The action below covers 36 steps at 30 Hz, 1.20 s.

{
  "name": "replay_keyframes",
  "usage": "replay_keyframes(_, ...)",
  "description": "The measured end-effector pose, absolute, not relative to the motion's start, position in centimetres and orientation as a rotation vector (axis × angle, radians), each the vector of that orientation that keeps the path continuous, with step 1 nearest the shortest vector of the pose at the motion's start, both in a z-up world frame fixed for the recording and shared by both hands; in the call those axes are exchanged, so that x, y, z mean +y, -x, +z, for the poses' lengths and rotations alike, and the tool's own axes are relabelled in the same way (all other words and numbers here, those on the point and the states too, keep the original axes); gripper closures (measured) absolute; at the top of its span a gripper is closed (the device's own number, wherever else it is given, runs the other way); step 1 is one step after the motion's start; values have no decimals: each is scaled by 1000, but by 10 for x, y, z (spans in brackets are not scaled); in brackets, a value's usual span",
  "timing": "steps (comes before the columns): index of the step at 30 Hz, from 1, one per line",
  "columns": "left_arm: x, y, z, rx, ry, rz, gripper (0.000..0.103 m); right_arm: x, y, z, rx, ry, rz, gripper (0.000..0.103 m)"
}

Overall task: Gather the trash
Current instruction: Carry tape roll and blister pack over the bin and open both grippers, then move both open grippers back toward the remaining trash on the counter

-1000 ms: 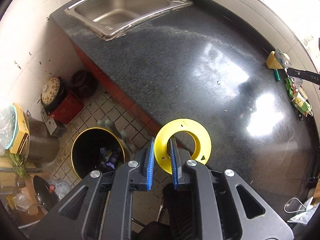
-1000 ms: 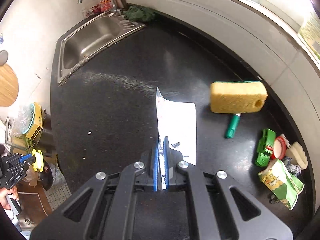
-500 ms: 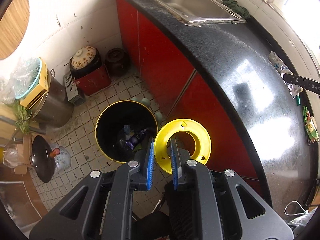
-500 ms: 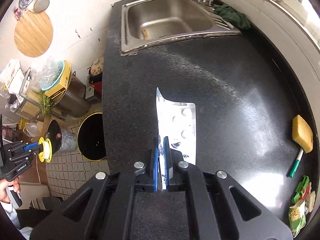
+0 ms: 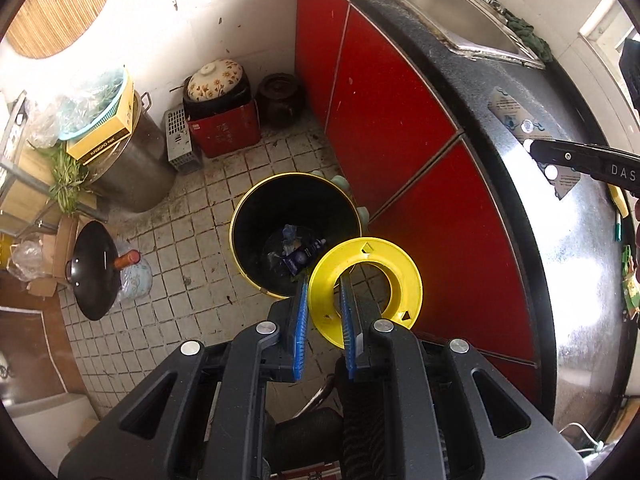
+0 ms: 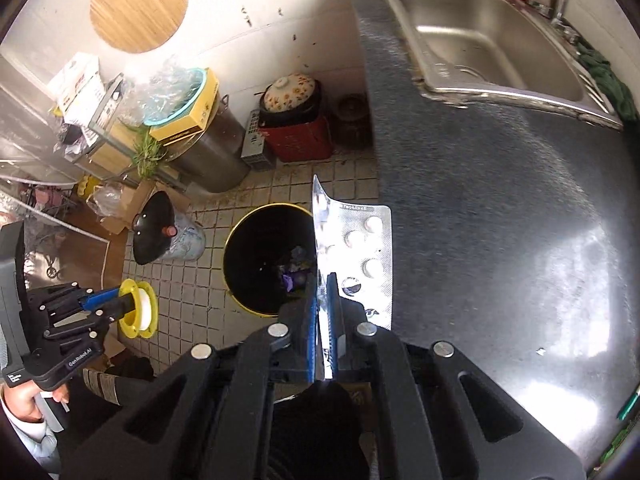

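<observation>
Beside the red cabinet fronts (image 5: 384, 92), on the tiled floor, stands the black bin with the yellow rim (image 5: 294, 236), and both hands have just swung away from the dark counter (image 6: 500, 208) toward it. A second ago the left gripper (image 5: 323, 312) looked down on the countertop and sink; now it points steeply at the floor with the bin mouth just ahead of its tips, its fingers narrowed onto the yellow spool (image 5: 366, 280), gripping the flange. The right gripper (image 6: 322, 316) has travelled further: it was over the middle of the counter near a sponge, and now hangs at the counter's edge, its pads pinched tight on the silver blister pack (image 6: 356, 248), whose upper corner overlaps the bin's opening in that view. Some wrappers already lie at the bin's bottom. Both pieces are probably close to release, though neither yet looks squarely above the opening.
</observation>
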<state>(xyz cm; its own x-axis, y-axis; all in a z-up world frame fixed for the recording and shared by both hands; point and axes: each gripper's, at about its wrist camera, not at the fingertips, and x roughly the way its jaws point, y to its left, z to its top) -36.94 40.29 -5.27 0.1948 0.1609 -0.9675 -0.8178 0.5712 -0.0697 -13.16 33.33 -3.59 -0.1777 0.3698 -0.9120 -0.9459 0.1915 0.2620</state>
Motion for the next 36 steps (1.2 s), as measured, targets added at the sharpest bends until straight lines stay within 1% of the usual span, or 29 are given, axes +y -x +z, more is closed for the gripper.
replay_keyframes(4,414,373,-93,1205,741,775,89,367,172,-76,1255,723,1404,97)
replay_keyframes(9,437,377,-156,1208,829,791,89,408,204,-160,1382,765,1410,97)
replay_keyframes(13,459,378,-220,1182,906,806,89,435,216,-232,1454,775,1378,97)
replay_keyframes(17,478,375,-281,1177,956,852,89,453,217,-296,1574,695,1356,97)
replay_keyframes(18,480,377,-287,1172,967,871,88,455,215,-302,1591,643,1358,97)
replay_keyframes(19,481,382,-289,1160,976,901,83,456,212,-304,1605,600,1363,93)
replay_keyframes(20,479,388,-285,1141,979,924,58,457,211,-301,1602,560,1370,63)
replay_keyframes(21,476,394,-279,1118,972,954,13,456,210,-295,1589,529,1382,33)
replay_keyframes(22,472,403,-268,1090,951,1008,6,454,208,-284,1569,497,1390,10)
replay_keyframes(23,467,409,-256,1059,932,1039,7,454,210,-273,1572,461,1417,6)
replay_keyframes(25,460,419,-232,1049,932,1036,7,457,213,-247,1575,428,1458,6)
replay_keyframes(27,453,427,-201,1035,908,1079,7,458,210,-205,1503,384,1508,6)
replay_keyframes(29,444,429,-164,998,873,1135,7,449,200,-152,1373,365,1529,6)
replay_keyframes(32,433,412,-123,948,856,1114,7,410,159,-76,1139,342,1480,6)
replay_keyframes(35,426,368,-99,965,805,1016,7,343,91,-26,966,379,1303,6)
replay_keyframes(36,422,347,-93,981,776,974,7,315,65,-15,938,386,1224,6)
